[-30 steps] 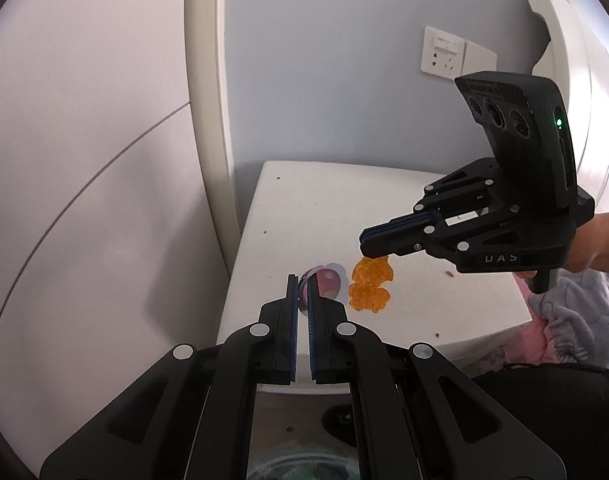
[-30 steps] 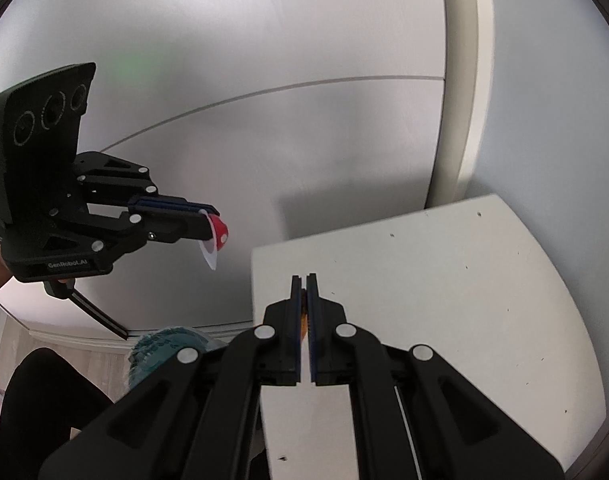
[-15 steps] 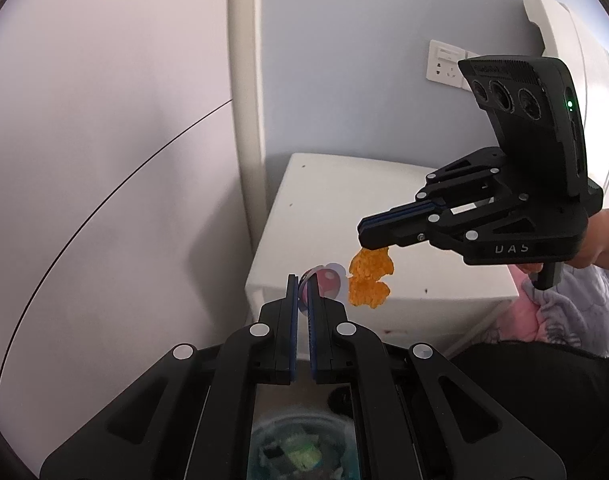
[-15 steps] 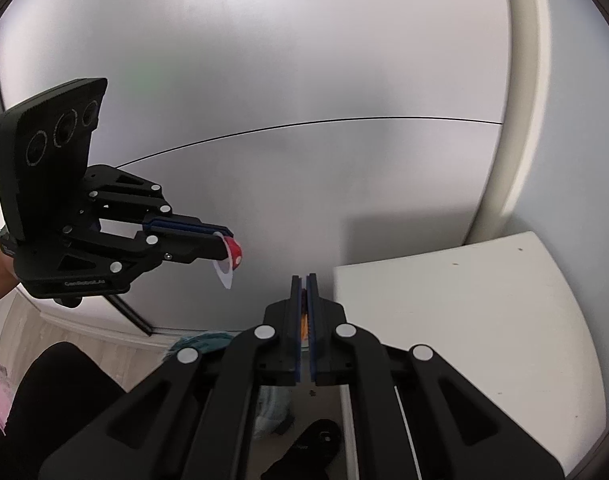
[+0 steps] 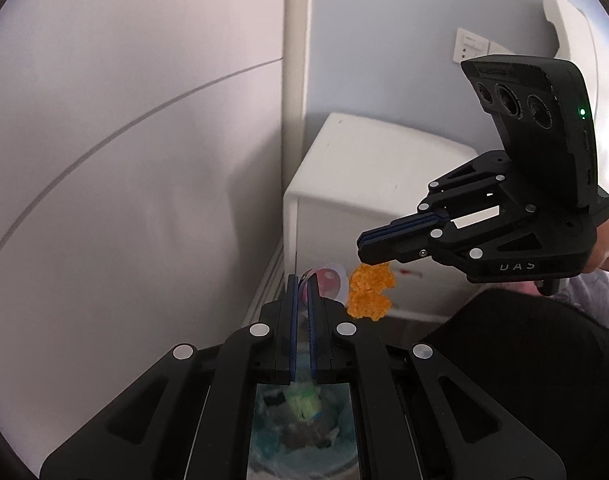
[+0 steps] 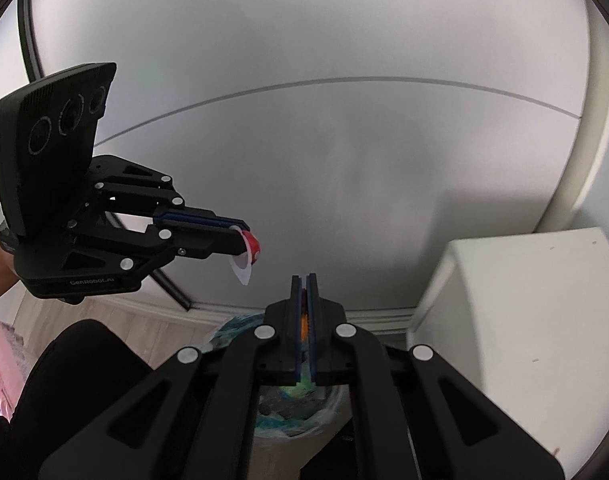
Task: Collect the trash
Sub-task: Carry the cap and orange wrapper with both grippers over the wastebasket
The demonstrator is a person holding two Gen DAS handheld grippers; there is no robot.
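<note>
Two black two-finger grippers hang in the air, each pinching a scrap of rubbish. The left gripper [image 5: 301, 280] has its jaws pressed together on a thin white-and-red round wrapper [image 6: 246, 258], which sticks out past the fingertips. The right gripper [image 6: 303, 280] has its jaws clamped on a crumpled orange lumpy scrap [image 5: 370, 290], which dangles below the tips at about five o'clock from the left gripper's fingertips. Below both grippers, at six o'clock in each wrist view, sits a round bin lined with a clear plastic bag [image 6: 304, 420], with mixed rubbish inside. A white box-shaped cabinet [image 5: 368, 184] stands against the pale wall at about two o'clock from the bin.
</note>
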